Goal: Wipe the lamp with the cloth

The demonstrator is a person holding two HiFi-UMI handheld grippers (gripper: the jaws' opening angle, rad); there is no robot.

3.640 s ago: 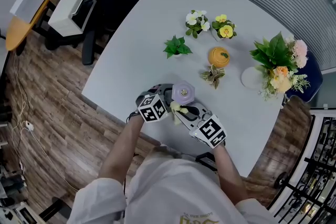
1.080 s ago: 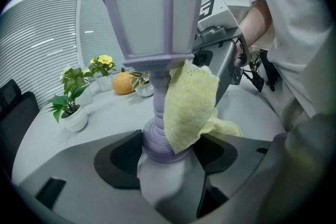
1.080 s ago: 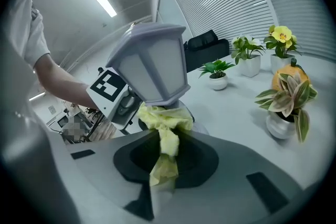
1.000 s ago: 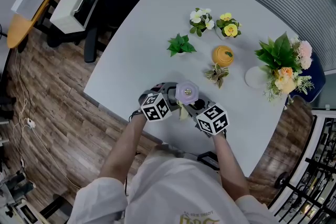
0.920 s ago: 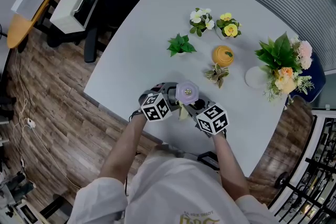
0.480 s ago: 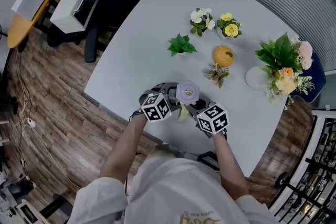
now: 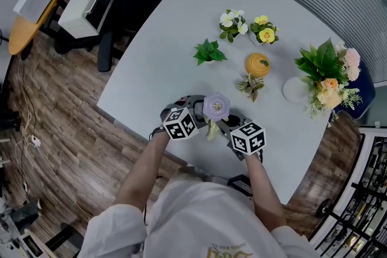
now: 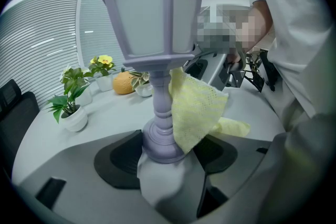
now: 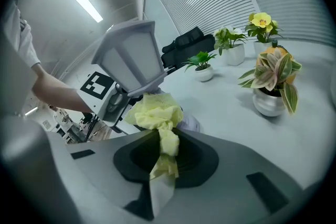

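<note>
Right gripper (image 9: 164, 159) has slid down a little since a moment ago. Its jaws pinch the yellow cloth (image 8: 198, 107), which hangs against the thin post of the lamp (image 8: 151, 18). It is pale purple, shaped like a lantern, and stands straight up. Left gripper (image 8: 161, 168) squeezes its round foot, near the front edge of the white table (image 7: 175, 39).

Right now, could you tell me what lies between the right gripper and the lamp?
The yellow cloth, clamped in the right gripper, hangs against the stem of the lamp, below its shade; the left gripper view shows it best.
</note>
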